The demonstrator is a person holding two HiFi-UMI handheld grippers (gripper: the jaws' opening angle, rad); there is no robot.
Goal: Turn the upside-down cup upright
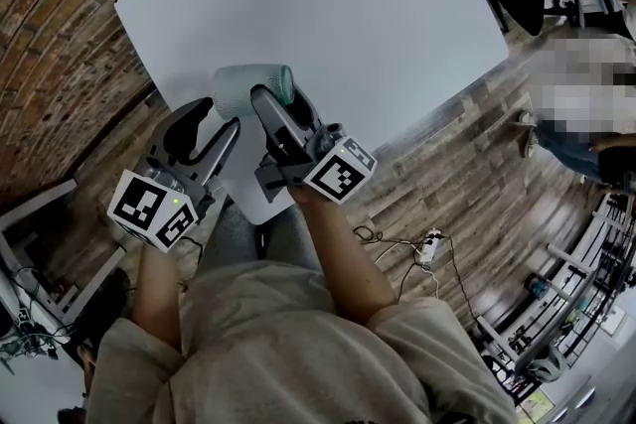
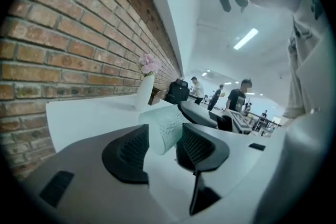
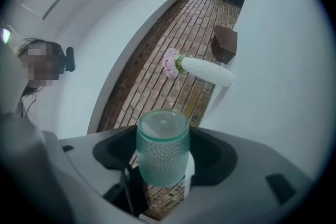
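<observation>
Roll is what this step needs, and my right gripper (image 1: 266,104) has to supply it, since its jaws are clamped on the cup (image 3: 163,152) across the dotted wall at about mid-height. My left gripper (image 2: 163,144) stands with its jaws wide apart. One end of the cup sits between them, but as far as I can judge the pads are not pressing on it.

To do it well, I would keep the right grip firm and turn the wrist smoothly until the mouth faces up. Only then would I lower the cup onto the white table (image 1: 397,25) and open once the base sits flat. My left jaws should stay clear so they do not knock the cup as it comes round.

In the head view the cup is at about 11 o'clock from centre, held on its side over the table's near corner. Its long axis runs roughly from 9 to 3 o'clock. In the right gripper view the flat closed base shows at 12 o'clock. From that I judge the base points toward 3 o'clock in the head view and the mouth toward 9, at my left gripper. That puts the cup about halfway to upright.
</observation>
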